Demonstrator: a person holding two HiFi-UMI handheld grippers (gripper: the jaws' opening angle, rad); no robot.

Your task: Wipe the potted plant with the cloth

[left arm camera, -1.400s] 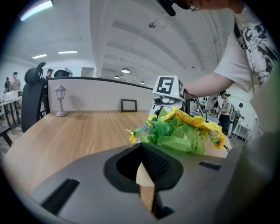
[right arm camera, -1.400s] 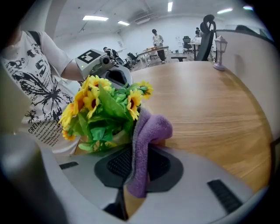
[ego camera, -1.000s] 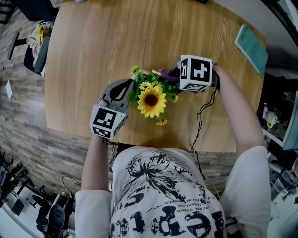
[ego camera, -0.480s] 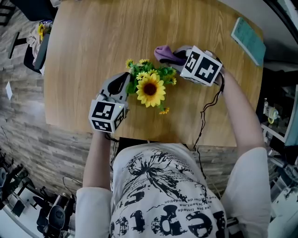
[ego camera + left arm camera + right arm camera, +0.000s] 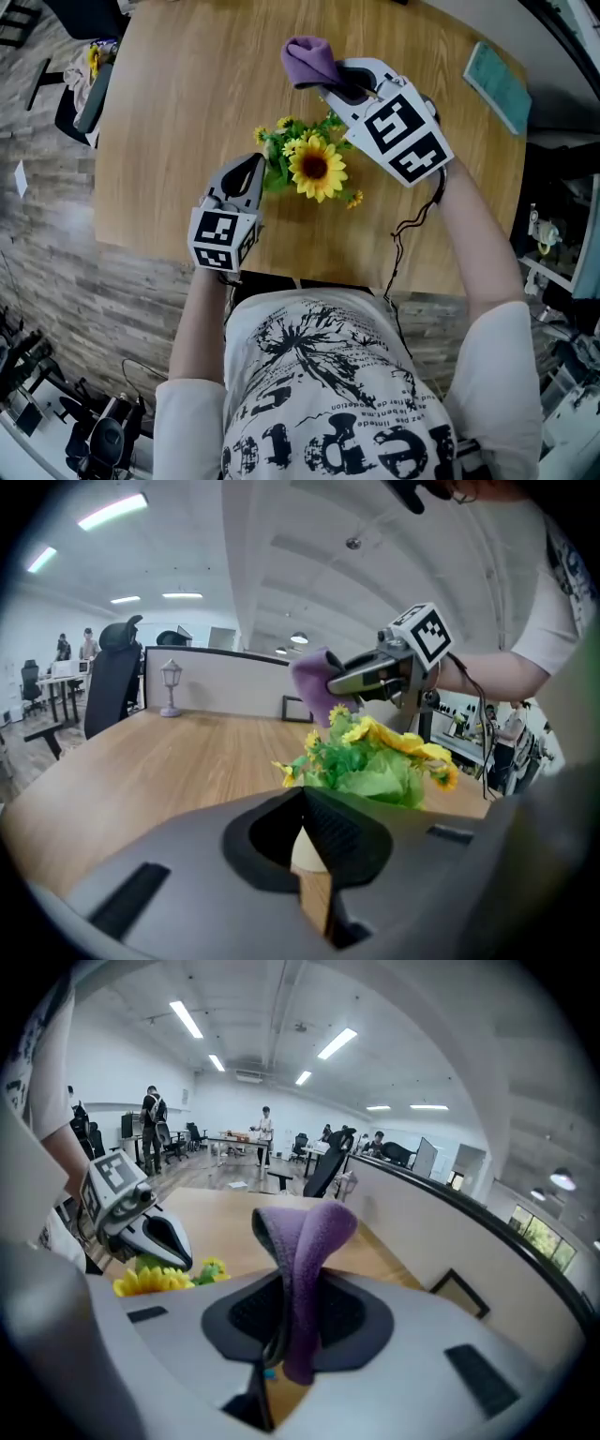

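Your right claw (image 5: 345, 82) is clamped on the purple cloth (image 5: 309, 58) and holds it in the air beyond the potted plant (image 5: 314, 169), clear of the leaves. The plant stands near the front edge of the tabletop (image 5: 178, 103). Your left claw (image 5: 247, 174) has its jaws together with nothing in them, just beside the foliage on the plant's left. You appear to be between wiping strokes. Next, bring the cloth down onto the leaves or petals and sweep lightly. The pot looks light, so brace it against tipping.
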